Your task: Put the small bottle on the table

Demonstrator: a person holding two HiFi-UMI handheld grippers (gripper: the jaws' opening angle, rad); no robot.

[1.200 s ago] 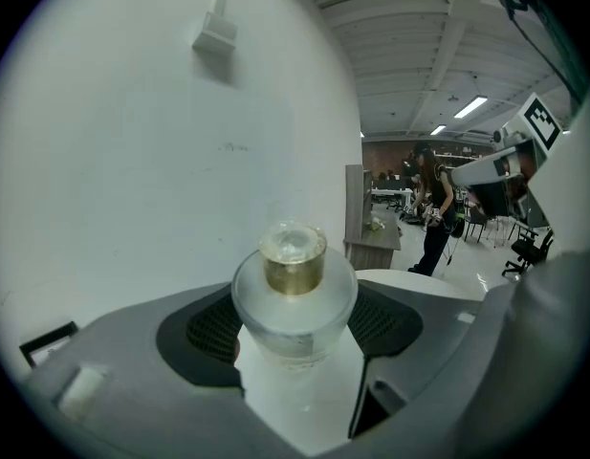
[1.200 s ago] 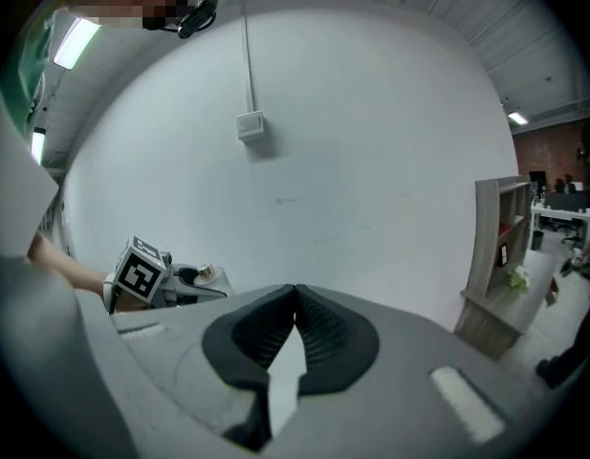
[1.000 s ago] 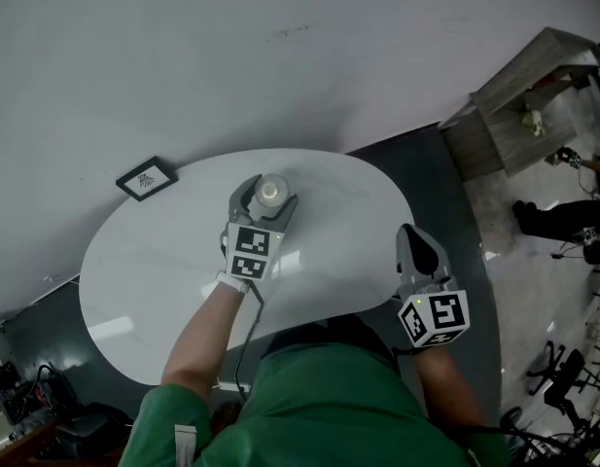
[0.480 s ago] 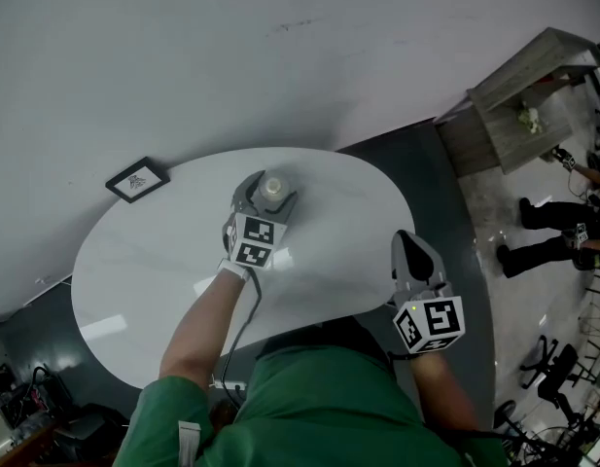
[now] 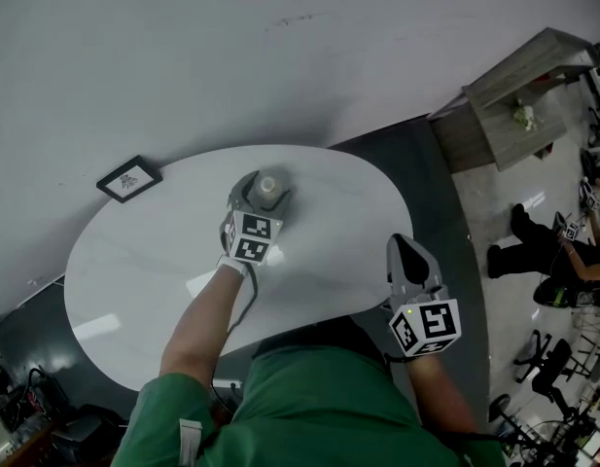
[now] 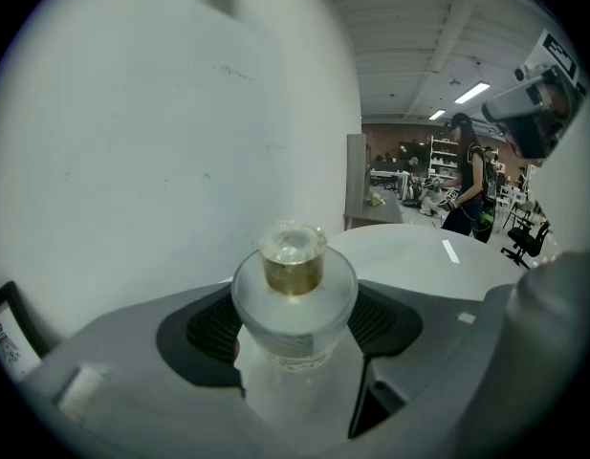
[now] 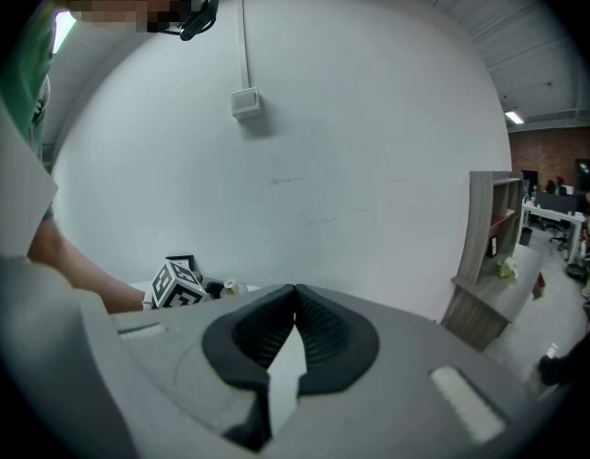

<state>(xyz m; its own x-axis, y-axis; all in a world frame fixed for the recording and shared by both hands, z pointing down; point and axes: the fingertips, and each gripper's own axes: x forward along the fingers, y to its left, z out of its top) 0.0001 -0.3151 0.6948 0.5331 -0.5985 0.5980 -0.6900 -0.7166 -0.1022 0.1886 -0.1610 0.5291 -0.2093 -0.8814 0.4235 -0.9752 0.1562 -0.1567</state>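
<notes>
Black ribbed pads of my left tongs (image 6: 293, 338) are clamped on the frosted body of the small bottle (image 6: 295, 285). It stands upright between them, gold neck up, over the far part of the white oval desk (image 5: 134, 261); I cannot tell whether its base touches. My right tongs (image 7: 295, 299) are pressed together on nothing, by the desk's near right edge. A small framed picture (image 5: 129, 178) lies at the far left rim.

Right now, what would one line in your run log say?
left gripper: shut on small bottle | small bottle: upright, over table | right gripper: shut, empty
</notes>
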